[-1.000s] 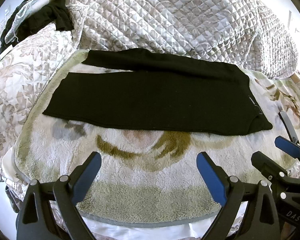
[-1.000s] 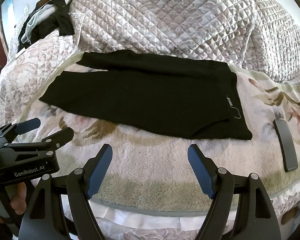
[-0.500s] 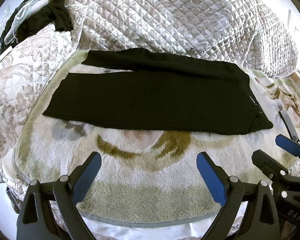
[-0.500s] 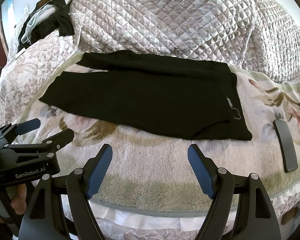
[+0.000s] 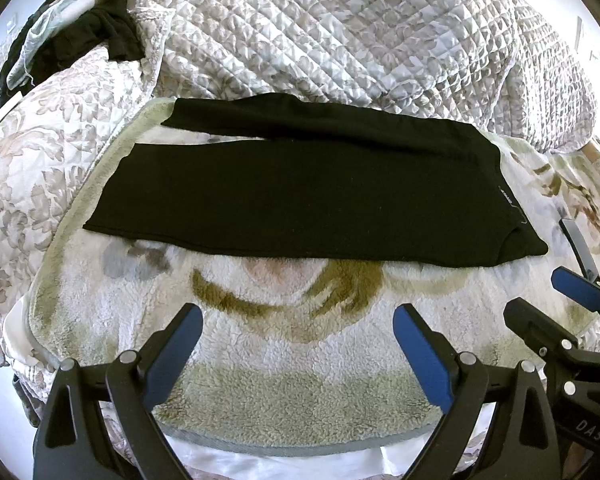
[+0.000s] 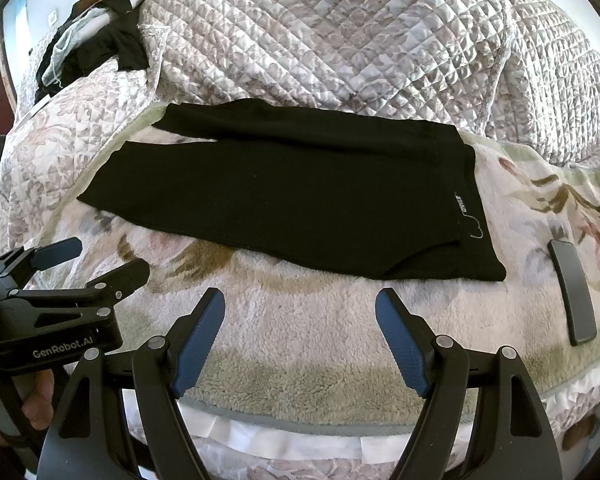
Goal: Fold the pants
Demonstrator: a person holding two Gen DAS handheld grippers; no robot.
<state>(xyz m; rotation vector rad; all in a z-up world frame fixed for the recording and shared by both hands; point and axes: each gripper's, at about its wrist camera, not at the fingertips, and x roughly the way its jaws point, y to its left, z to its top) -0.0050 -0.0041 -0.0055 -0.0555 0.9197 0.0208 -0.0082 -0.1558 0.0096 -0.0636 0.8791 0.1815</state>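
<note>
Black pants [image 5: 300,192] [image 6: 284,196] lie flat across a fleece blanket [image 5: 284,320] on a bed, waistband to the right, legs to the left and slightly apart at the cuffs. My left gripper [image 5: 298,320] hovers open over the blanket, short of the pants' near edge, nothing between its fingers. My right gripper [image 6: 300,308] is open too, near the blanket's front edge, empty. Each gripper shows in the other's view: the right one [image 5: 548,300] at the right edge, the left one [image 6: 88,260] at the left edge with a hand [image 6: 36,404] on its grip.
A dark phone-like slab [image 6: 572,292] lies on the blanket right of the waistband. A bulky quilted cover [image 5: 340,32] is heaped behind the pants. Dark and pale clothes [image 5: 72,44] are piled at the far left. The bed's front edge [image 6: 292,436] is just below the grippers.
Almost nothing: both grippers stay open and nearly still, with only a slight drift of the view. The pants have not moved.
</note>
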